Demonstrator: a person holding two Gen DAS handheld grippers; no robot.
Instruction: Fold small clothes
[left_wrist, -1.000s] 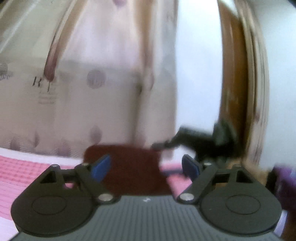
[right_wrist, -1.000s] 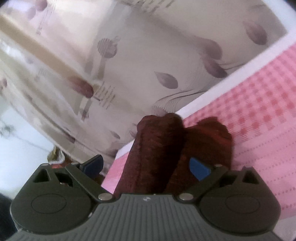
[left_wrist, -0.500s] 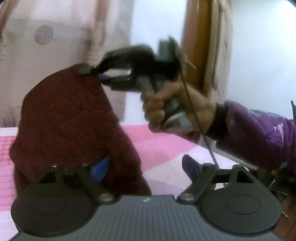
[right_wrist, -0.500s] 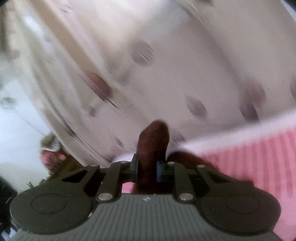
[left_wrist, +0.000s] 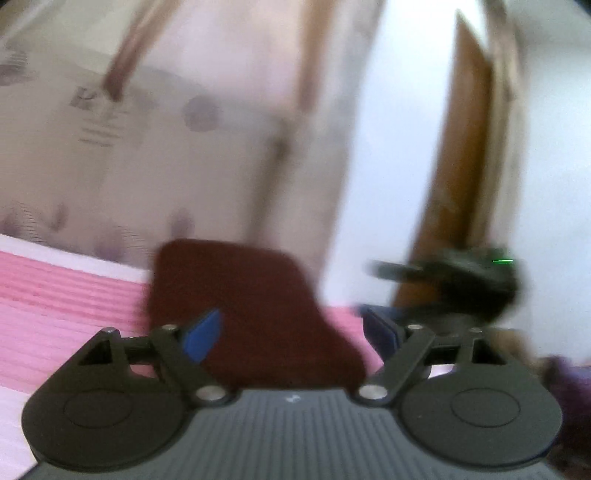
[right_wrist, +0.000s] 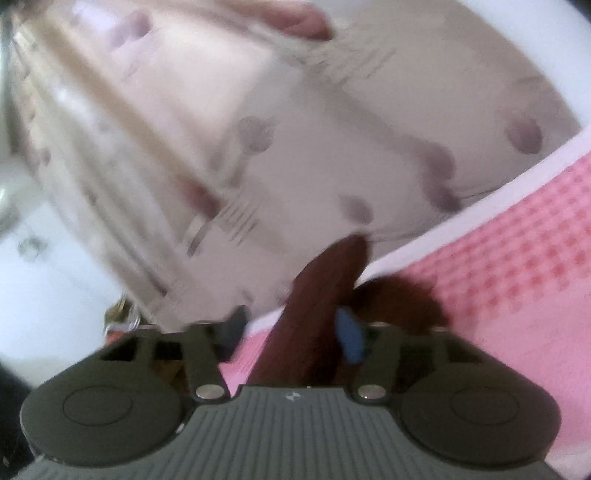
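Both my hand-held grippers, left (left_wrist: 291, 332) spread, right (right_wrist: 291, 332) opening, straddle the dark maroon knitted garment (left_wrist: 255, 314) between folds; next needs regripping.

Motion blur smears both views. In the left wrist view the near edge of the dark red garment (left_wrist: 255, 314) is hidden behind the left tongs (left_wrist: 295, 330), whose own body is cut off by the bottom edge. Beyond their right fingertip the right tongs (left_wrist: 373, 291) show only as a dark streak (their jaws unreadable there), and the purple sleeve (left_wrist: 569, 376) runs out at the right edge. In the right wrist view the garment's (right_wrist: 317, 310) lower part disappears behind the right tongs (right_wrist: 295, 332), whose jaws are opening with the cloth between them. The curtain (right_wrist: 295, 147) beyond is too blurred to read its pattern.
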